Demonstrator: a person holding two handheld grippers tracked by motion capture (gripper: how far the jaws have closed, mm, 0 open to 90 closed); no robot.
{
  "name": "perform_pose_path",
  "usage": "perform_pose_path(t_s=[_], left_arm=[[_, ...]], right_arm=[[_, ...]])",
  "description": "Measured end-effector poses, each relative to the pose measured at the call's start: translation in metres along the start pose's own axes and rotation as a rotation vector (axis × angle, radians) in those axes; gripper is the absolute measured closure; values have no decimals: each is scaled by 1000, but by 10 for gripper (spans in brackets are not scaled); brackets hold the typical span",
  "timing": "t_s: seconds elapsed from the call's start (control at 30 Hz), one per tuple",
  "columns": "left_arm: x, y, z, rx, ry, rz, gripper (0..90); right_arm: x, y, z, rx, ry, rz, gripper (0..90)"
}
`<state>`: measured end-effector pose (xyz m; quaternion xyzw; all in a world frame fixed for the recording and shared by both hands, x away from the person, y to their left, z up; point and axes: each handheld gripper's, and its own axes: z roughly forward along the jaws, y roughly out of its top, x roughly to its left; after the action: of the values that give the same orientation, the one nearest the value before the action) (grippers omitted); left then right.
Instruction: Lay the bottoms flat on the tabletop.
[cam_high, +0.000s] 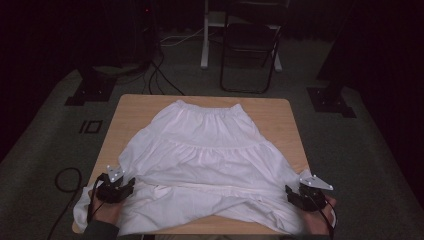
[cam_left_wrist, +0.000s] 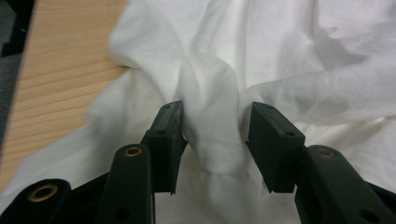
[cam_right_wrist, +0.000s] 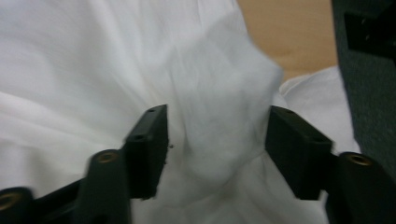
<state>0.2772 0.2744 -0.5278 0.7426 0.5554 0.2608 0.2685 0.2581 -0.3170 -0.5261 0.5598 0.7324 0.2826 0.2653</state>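
One white skirt (cam_high: 205, 150) lies spread on one wooden table (cam_high: 280, 115), its gathered waistband toward the far edge and its hem folded up along the near edge; we count two grippers, one at each near corner of the cloth. From the high view we see the left gripper (cam_high: 116, 190) resting on the hem at the near left and the right gripper (cam_high: 300, 197) on the hem at the near right, well apart, each in a hand (cam_high: 102, 212) that comes in from the bottom. That view also gives us what the closer cameras leave out: one folding chair (cam_high: 250, 50) beyond the table, cables on the carpet, and the skirt's full tiered shape.

In the left gripper view we see its jaws standing apart with a raised ridge of skirt (cam_left_wrist: 215, 140) between them; the left pad touches the cloth lightly, the right pad stands clear, so nothing is clamped. In the right gripper view we find the same: jaws spread wide, a soft hump of fabric (cam_right_wrist: 219, 140) between them, blurred, with gaps on both sides. Both views show a strip of bare table (cam_left_wrist: 56, 70) beside the cloth.
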Motion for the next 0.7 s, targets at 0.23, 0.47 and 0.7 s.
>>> perform_pose_path(t_s=[0.23,0.47,0.7], left_arm=[[3,-2,6,11,-24,-15,543],[3,-4,6,16,-37,-25,539],[1,-5,4,18,-31,-24,537]], right_arm=[[-16,-11,15,64,25,99,233],[-18,-25,1,78,-20,172,196],[-10,-28,-10,114,-26,155,220]])
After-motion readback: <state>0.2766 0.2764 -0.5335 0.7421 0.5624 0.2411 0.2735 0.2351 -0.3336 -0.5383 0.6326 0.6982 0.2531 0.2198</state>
